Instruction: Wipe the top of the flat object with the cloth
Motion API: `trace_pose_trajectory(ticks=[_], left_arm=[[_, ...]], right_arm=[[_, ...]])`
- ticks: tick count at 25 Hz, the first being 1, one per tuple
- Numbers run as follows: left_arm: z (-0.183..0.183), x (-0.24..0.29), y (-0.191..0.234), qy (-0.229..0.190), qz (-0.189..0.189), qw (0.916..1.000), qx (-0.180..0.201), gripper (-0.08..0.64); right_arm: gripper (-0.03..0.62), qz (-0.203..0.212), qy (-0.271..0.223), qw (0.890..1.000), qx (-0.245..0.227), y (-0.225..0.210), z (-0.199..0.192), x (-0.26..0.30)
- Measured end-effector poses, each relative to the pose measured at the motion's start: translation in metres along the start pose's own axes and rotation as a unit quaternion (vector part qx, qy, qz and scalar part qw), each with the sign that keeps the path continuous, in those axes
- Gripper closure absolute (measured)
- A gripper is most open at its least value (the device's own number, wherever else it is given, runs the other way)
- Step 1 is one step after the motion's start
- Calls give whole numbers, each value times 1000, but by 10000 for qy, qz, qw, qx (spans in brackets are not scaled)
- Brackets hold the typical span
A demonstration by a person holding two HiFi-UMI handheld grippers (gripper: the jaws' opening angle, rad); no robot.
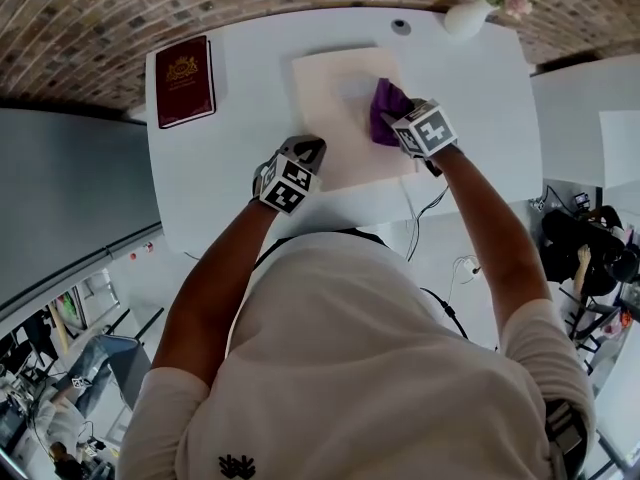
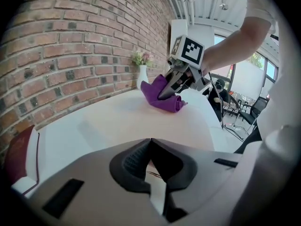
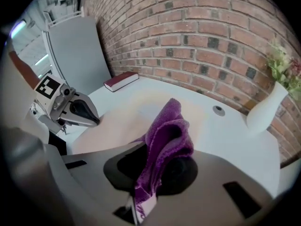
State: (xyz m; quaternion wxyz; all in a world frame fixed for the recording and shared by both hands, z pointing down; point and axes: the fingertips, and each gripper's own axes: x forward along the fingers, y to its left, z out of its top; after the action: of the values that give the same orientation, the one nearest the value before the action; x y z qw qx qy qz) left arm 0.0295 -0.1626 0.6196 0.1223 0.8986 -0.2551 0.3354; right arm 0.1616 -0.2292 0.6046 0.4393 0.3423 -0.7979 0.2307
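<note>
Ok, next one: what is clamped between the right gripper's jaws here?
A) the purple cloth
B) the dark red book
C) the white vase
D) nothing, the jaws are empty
A: in the right gripper view the purple cloth is pinched between the jaws of the right gripper, and the head view shows it down on the flat cream board.

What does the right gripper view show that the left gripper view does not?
Only the right gripper view: the left gripper, shut, at the edge of the flat object, and a round cap in the table. Only the left gripper view: the right gripper seen from outside, and chairs by the windows. Both: the purple cloth clamped in the right gripper, the cream flat object, the white vase, the brick wall.
</note>
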Motion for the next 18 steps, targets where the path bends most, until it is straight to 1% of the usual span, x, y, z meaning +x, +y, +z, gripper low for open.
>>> trace_pose_trajectory(ticks=[3,6,10,12,14,18], left_arm=[[1,0,0,61,-64,10000,0,535],[1,0,-1,126,-151,9998,6,535],[2,1,-1,204,-195,9996,10,535],[2,1,-1,216,-234,9995,9,535],[1,0,-1,216,-272,9994,0,535],[1,0,-1,191,-295,9994,21,535]], right_arm=[[515,-212,69,9997,40,-21,-12,-10],[515,-398,194,9990,-40,-36,-21,-17],[515,-650,330,9972,-163,-51,-29,-25],[515,-726,272,9968,-192,-51,-26,-33],[515,-635,76,9978,-175,-37,-15,-40],[515,-168,-210,9994,-238,11,6,-44]])
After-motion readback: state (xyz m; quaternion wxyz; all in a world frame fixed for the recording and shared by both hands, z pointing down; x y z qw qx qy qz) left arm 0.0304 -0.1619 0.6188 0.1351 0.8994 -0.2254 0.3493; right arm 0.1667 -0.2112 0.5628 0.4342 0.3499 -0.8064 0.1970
